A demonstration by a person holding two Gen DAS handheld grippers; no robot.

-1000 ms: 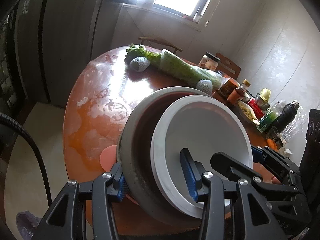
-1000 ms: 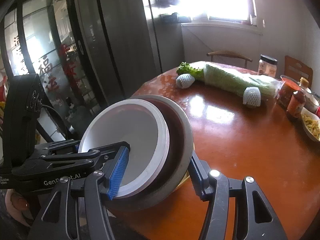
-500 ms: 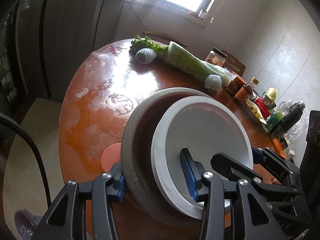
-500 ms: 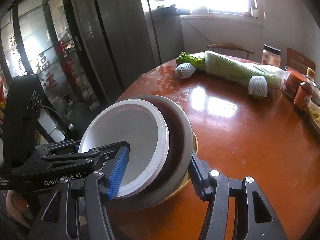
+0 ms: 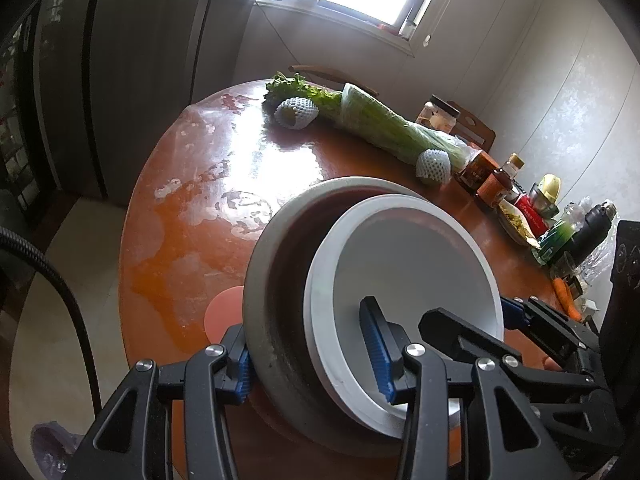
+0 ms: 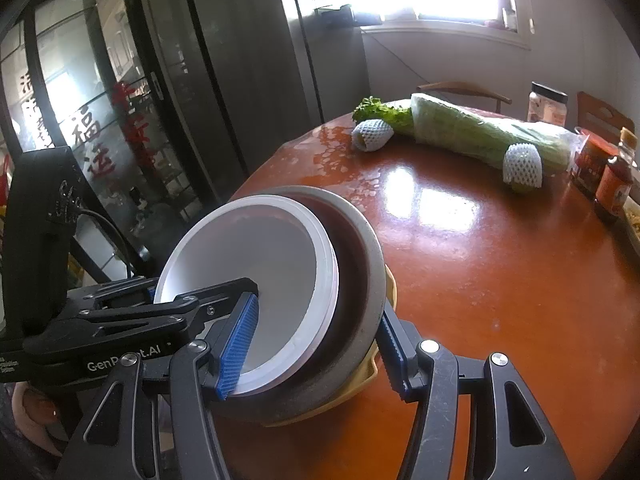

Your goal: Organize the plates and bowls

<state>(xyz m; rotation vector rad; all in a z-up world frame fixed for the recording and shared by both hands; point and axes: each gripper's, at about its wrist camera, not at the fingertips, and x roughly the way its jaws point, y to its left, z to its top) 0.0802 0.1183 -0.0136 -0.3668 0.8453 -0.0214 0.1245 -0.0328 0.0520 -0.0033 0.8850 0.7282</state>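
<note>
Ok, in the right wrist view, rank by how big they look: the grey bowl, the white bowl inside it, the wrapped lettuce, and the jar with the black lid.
1. grey bowl
2. white bowl, nested inside it
3. wrapped lettuce, though it lies much farther away, so its true size is unsure
4. jar with the black lid, farthest back

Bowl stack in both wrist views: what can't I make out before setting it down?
- Left wrist: the underside of the grey bowl is hidden, so table contact is unclear; the pink disc is partly covered.
- Right wrist: the yellow dish under the stack shows only an edge.
- Both: the white bowl hides the grey bowl's inside; the left claw and right claw cover the near rims.
</note>
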